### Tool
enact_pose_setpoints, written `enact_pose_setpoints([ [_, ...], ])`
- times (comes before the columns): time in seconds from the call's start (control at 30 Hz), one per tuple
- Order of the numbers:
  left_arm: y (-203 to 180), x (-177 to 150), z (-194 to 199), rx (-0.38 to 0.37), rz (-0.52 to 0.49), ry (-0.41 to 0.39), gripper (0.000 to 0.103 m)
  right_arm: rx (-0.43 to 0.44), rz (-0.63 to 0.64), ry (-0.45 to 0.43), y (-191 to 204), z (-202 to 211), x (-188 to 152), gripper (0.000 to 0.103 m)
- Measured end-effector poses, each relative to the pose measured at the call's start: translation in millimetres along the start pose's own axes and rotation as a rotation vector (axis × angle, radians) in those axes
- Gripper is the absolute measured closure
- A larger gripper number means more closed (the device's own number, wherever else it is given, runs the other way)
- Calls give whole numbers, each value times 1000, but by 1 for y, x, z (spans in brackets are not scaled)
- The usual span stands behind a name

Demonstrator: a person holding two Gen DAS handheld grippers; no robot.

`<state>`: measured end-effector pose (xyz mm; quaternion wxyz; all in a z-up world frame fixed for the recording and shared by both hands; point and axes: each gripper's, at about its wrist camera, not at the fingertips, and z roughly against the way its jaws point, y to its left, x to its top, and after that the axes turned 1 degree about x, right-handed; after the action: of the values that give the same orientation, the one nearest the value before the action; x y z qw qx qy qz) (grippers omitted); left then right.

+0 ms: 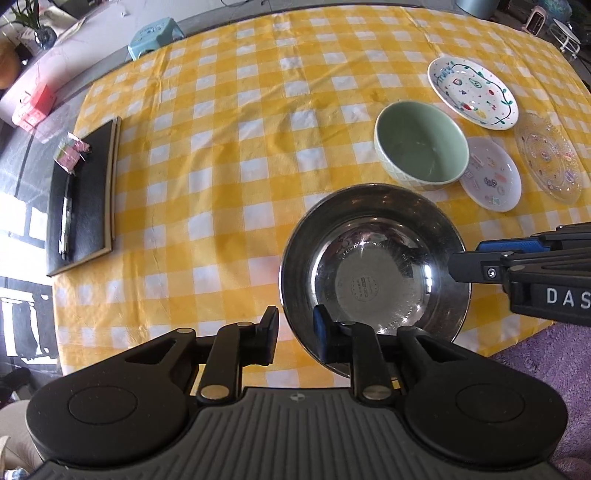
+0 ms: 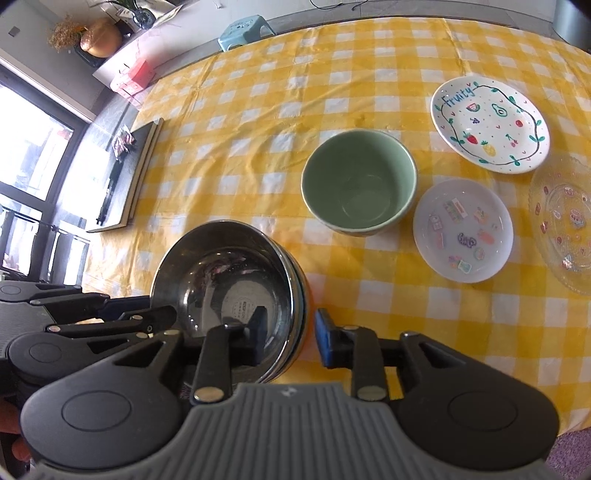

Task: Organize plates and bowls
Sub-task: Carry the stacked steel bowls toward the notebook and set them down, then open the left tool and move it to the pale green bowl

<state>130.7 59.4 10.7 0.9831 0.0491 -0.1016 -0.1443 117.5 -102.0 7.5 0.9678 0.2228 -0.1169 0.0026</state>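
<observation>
A steel bowl (image 1: 373, 273) (image 2: 229, 284) sits near the table's front edge; in the right wrist view it looks like a stack of steel bowls. My left gripper (image 1: 295, 332) is open, its jaws either side of the bowl's near-left rim. My right gripper (image 2: 290, 338) is open, straddling the bowl's right rim; it also shows in the left wrist view (image 1: 480, 258). Behind stand a green bowl (image 1: 421, 146) (image 2: 360, 182), a white "Fruity" plate (image 1: 472, 92) (image 2: 489, 123), a small sticker plate (image 1: 491, 173) (image 2: 463, 229) and a clear glass plate (image 1: 550, 157) (image 2: 565, 221).
A yellow checked cloth (image 1: 240, 166) (image 2: 258, 110) covers the table. A black board (image 1: 81, 192) (image 2: 125, 177) with small items lies at the left edge. A blue stool (image 1: 155, 37) (image 2: 243, 31) stands beyond the far edge. A purple rug (image 1: 546, 362) lies at the lower right.
</observation>
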Motion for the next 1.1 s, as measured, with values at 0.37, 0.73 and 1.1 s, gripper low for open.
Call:
enact_pose_setpoints([
  [0.37,-12,9,40,-36,-20,-163,62,76,-123,-76,-53,35,-8,70],
  [0.73,-59,40,42,-120,-95,-295,56,52,-305,-131,-123,46,-10,69],
  [1.1,-68,78,-6,-78,-120,-208,56,86,-342,-114,-131,19,15,69],
])
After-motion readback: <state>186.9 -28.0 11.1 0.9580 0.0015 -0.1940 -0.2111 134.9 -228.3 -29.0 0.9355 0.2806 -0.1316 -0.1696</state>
